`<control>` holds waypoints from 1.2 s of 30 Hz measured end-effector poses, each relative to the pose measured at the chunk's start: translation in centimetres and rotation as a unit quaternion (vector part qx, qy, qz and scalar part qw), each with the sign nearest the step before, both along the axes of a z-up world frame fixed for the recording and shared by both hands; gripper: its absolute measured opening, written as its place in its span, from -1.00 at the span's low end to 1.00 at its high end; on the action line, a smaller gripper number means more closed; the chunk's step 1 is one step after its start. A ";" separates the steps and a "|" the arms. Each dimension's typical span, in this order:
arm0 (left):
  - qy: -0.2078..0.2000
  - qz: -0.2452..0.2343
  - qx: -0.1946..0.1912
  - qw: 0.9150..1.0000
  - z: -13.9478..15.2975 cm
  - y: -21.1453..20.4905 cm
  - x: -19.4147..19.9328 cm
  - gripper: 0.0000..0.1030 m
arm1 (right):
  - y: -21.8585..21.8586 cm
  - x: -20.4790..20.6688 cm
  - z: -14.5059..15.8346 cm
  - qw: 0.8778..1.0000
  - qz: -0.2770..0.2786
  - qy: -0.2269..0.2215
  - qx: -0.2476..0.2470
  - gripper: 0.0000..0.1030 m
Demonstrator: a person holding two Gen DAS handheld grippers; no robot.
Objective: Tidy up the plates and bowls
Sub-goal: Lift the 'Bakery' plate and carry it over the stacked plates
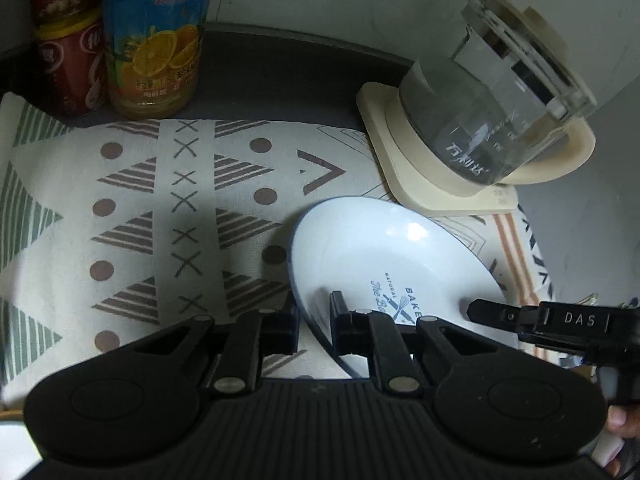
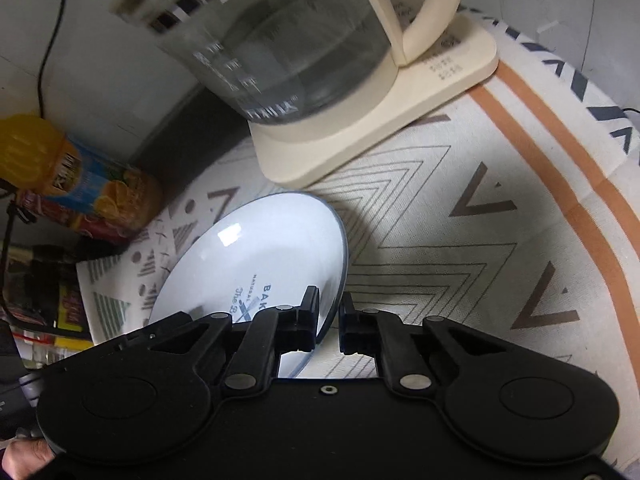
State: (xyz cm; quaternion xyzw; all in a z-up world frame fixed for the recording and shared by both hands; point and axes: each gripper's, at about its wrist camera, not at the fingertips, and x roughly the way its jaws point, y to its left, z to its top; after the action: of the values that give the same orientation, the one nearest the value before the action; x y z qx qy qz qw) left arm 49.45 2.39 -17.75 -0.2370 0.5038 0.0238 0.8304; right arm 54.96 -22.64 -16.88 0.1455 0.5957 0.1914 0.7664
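A white plate point(image 1: 380, 248) with a blue rim and blue "Bakery" print lies over the patterned cloth point(image 1: 160, 220). My left gripper point(image 1: 314, 314) is shut on its left rim, one finger above the plate and one below. In the right wrist view the same plate point(image 2: 256, 248) has its right rim clamped in my right gripper point(image 2: 329, 304). One finger point(image 1: 492, 314) of the right gripper shows at the plate's far side in the left wrist view. The plate looks slightly tilted; whether it touches the cloth is unclear.
A glass kettle point(image 1: 480, 120) on a cream base point(image 2: 360, 128) stands just behind the plate. An orange juice bottle point(image 1: 156, 40) and red cans point(image 1: 68, 60) stand at the back left. The cloth point(image 2: 480, 240) spreads to the right. A hand point(image 2: 24, 460) shows at the lower edge.
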 end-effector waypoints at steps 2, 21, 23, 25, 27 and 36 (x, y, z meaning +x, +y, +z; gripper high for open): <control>-0.010 -0.003 0.008 1.000 0.9 -0.1 -0.1 -0.76 | -0.1 -0.4 0.5 1.000 -0.002 -0.012 0.007 -0.80; -0.063 -0.026 0.021 0.997 7.0 2.2 -5.3 -0.76 | 1.3 -6.2 5.7 0.996 -0.032 -0.068 0.038 -0.80; -0.067 -0.028 0.022 0.997 7.3 2.6 -6.1 -0.76 | 1.7 -7.1 6.1 0.996 -0.034 -0.072 0.039 -0.80; -0.070 -0.030 0.023 0.997 7.6 3.0 -7.0 -0.76 | 2.0 -8.1 6.4 0.996 -0.035 -0.075 0.040 -0.80; -0.074 -0.034 0.025 0.996 8.0 3.4 -7.9 -0.76 | 2.3 -9.0 6.7 0.995 -0.038 -0.078 0.041 -0.80; -0.089 -0.047 0.026 0.995 9.4 5.3 -12.2 -0.76 | 3.7 -13.7 8.0 0.994 -0.050 -0.090 0.042 -0.80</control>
State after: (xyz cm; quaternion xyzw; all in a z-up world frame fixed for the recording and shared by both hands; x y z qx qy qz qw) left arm 37.26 7.67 -8.39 -0.1925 0.4381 -0.0238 0.8777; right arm 41.23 -18.90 -8.84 0.1893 0.5076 0.1903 0.8187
